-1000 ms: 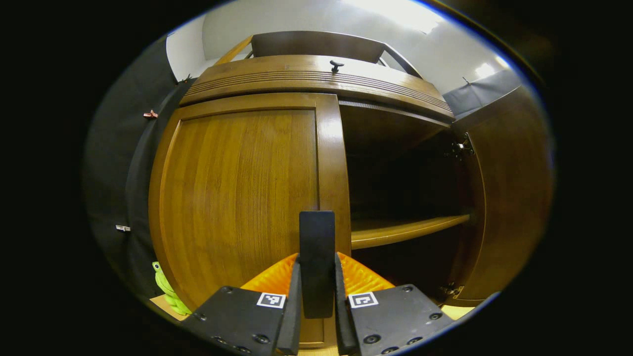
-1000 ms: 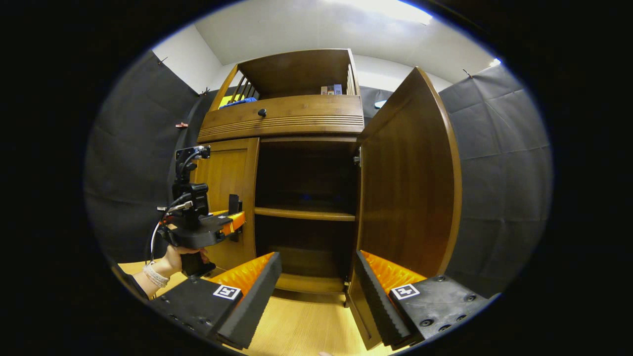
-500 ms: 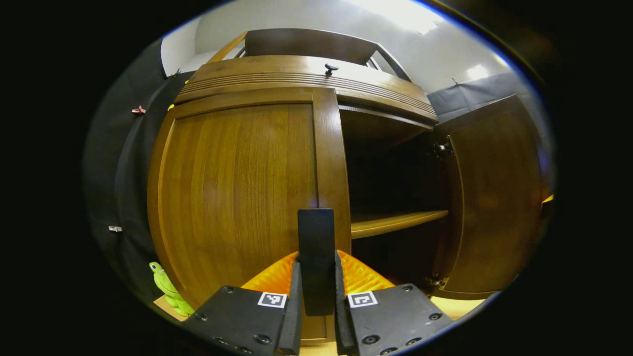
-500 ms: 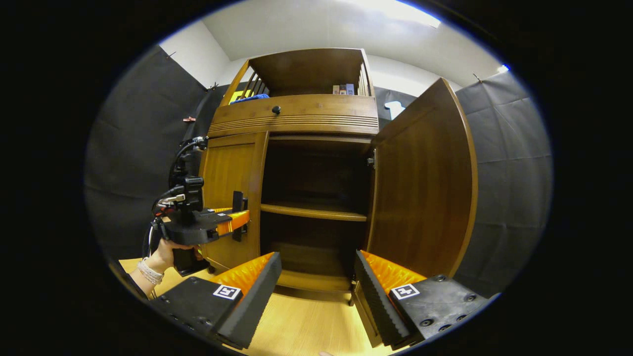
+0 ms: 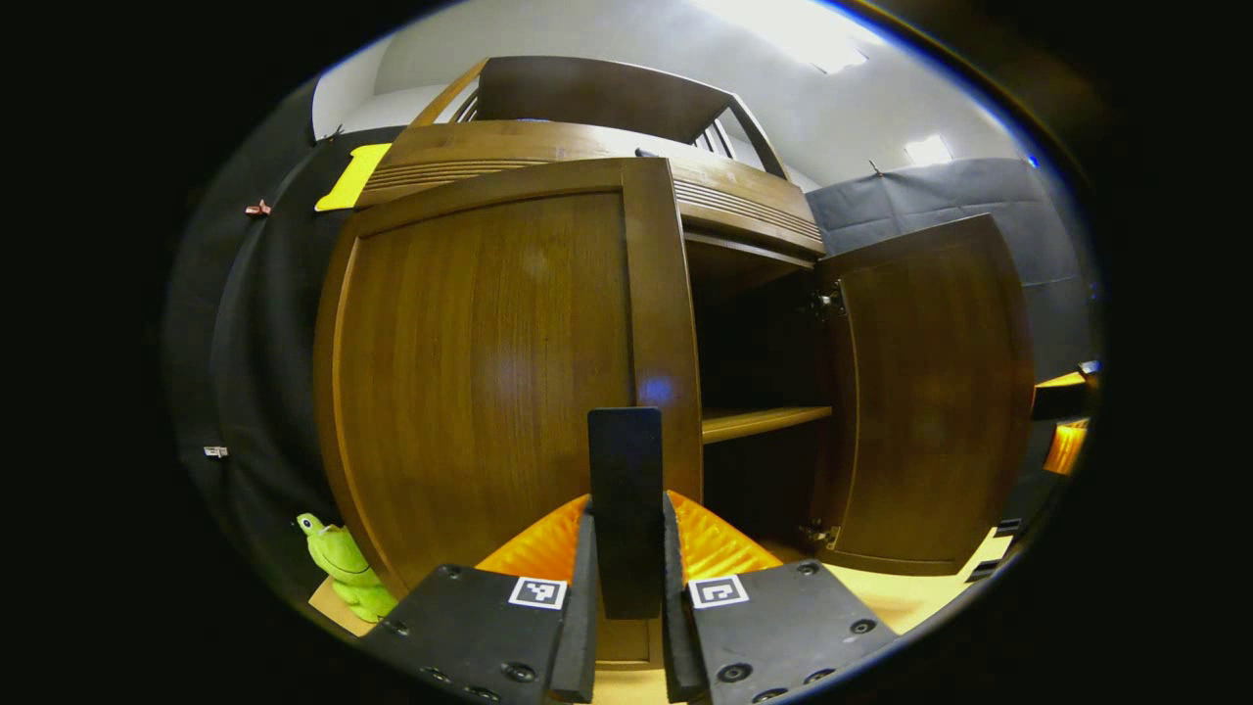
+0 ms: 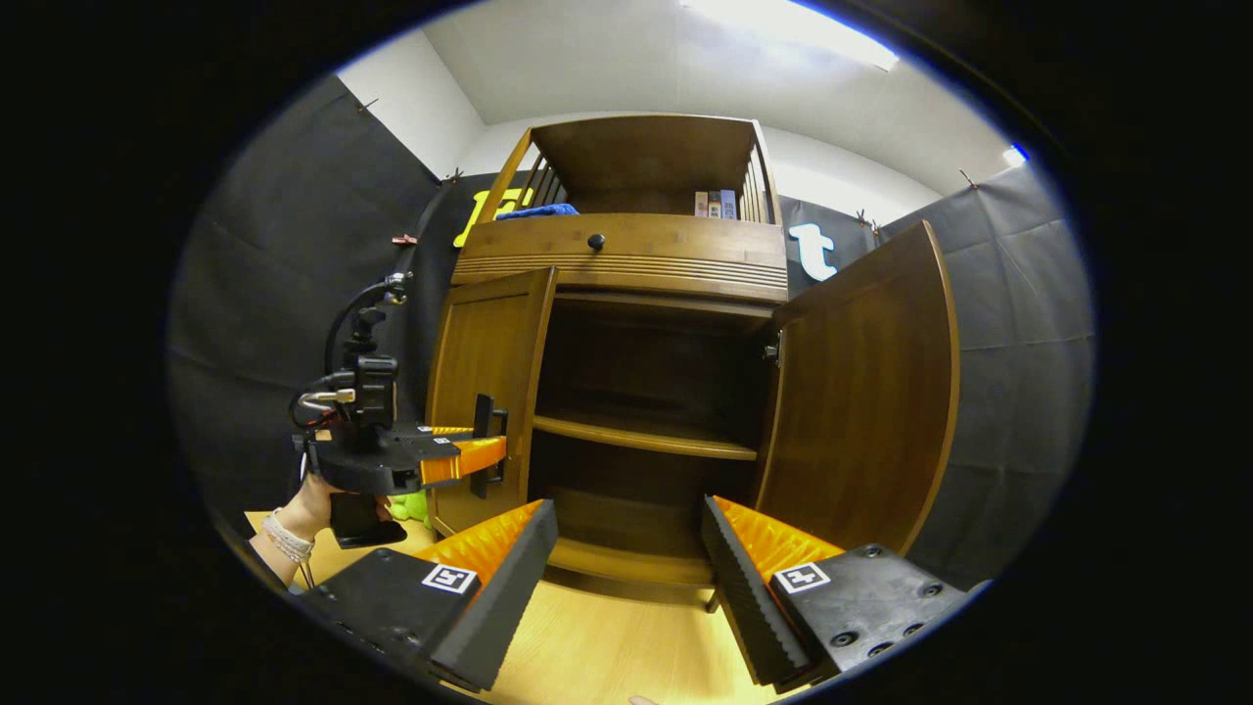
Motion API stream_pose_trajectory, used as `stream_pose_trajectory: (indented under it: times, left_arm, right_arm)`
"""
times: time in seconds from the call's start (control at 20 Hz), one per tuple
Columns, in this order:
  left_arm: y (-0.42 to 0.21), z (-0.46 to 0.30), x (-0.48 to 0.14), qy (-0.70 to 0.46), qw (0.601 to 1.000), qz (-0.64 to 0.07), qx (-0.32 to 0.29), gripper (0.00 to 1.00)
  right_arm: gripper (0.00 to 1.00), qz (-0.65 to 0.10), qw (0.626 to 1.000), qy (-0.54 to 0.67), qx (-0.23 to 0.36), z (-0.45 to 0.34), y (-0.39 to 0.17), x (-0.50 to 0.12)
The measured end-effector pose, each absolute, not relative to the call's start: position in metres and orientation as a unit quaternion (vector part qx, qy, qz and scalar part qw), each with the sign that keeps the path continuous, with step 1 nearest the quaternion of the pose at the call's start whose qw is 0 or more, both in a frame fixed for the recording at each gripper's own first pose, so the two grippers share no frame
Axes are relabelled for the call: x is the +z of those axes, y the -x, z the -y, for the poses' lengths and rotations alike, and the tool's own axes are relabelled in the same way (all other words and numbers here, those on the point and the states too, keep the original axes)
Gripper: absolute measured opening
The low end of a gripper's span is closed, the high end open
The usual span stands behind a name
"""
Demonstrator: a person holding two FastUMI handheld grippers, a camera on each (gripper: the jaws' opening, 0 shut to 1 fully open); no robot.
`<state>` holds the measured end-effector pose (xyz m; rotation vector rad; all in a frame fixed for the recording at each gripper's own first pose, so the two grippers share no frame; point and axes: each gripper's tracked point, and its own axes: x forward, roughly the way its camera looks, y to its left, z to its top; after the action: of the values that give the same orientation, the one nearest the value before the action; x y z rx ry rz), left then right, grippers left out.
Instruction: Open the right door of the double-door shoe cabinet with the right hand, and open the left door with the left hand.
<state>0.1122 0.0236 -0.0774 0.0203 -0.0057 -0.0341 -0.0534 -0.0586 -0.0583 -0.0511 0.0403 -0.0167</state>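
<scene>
Wooden left door's handle (image 5: 626, 509) clamped in left tool (image 5: 626, 597).

Cabinet interior (image 6: 646, 372) open; shelf (image 6: 646, 438) splits it; left door (image 5: 489, 362) ajar.

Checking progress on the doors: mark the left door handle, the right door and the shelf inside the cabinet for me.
left door handle (image 5: 625, 490), left gripper view, on its flat front face.
right door (image 6: 866, 392), right gripper view, middle of its inner panel.
shelf (image 6: 646, 438), right gripper view, on its front edge.
</scene>
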Motion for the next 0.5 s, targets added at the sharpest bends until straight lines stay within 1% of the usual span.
stream_pose_trajectory:
  times: [0.15, 0.2, 0.5]
  left_arm:
    - [-0.087, -0.030, -0.077, -0.008, 1.000, -0.003, -0.027, 0.31]
    - [-0.078, -0.033, -0.076, -0.011, 1.000, -0.004, -0.026, 0.31]
    - [-0.030, -0.051, -0.076, -0.019, 1.000, -0.014, -0.010, 0.31]
  right_arm:
    - [0.94, -0.017, 1.000, 0.022, 0.004, 0.041, 0.058, -0.055]
    - [0.93, -0.016, 1.000, 0.020, 0.008, 0.036, 0.059, -0.055]
    - [0.94, -0.016, 0.999, 0.011, 0.031, 0.011, 0.062, -0.053]
